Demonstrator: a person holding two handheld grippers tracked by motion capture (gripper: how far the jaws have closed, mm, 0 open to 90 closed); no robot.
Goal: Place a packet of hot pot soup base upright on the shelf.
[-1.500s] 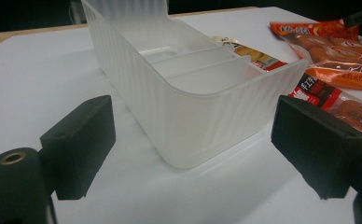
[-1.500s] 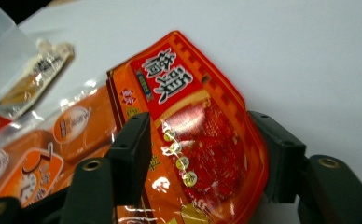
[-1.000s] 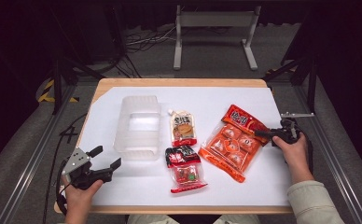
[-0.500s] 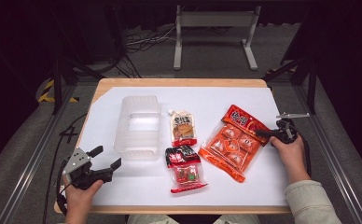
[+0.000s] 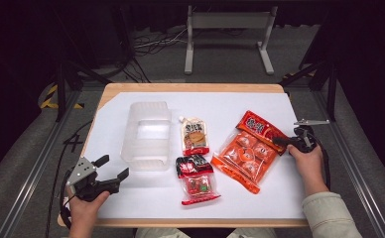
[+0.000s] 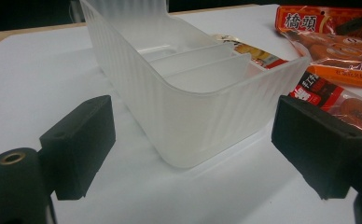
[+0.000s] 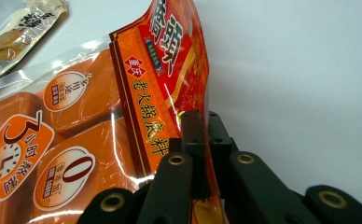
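Right fingers (image 7: 202,140) have just clamped orange packet's (image 7: 76,140) edge; left fingers (image 6: 193,149) gape empty.

The left hand-held gripper (image 6: 188,144) has its two black jaws standing wide apart, nothing between the pads. Just ahead of them sits a frosted translucent plastic container with ribbed walls (image 6: 207,116), upright on the white desk (image 6: 39,79), with dividers inside. Beyond its right side lie an orange snack bag with red header (image 6: 337,51) and a red-and-black clear snack packet (image 6: 342,102)
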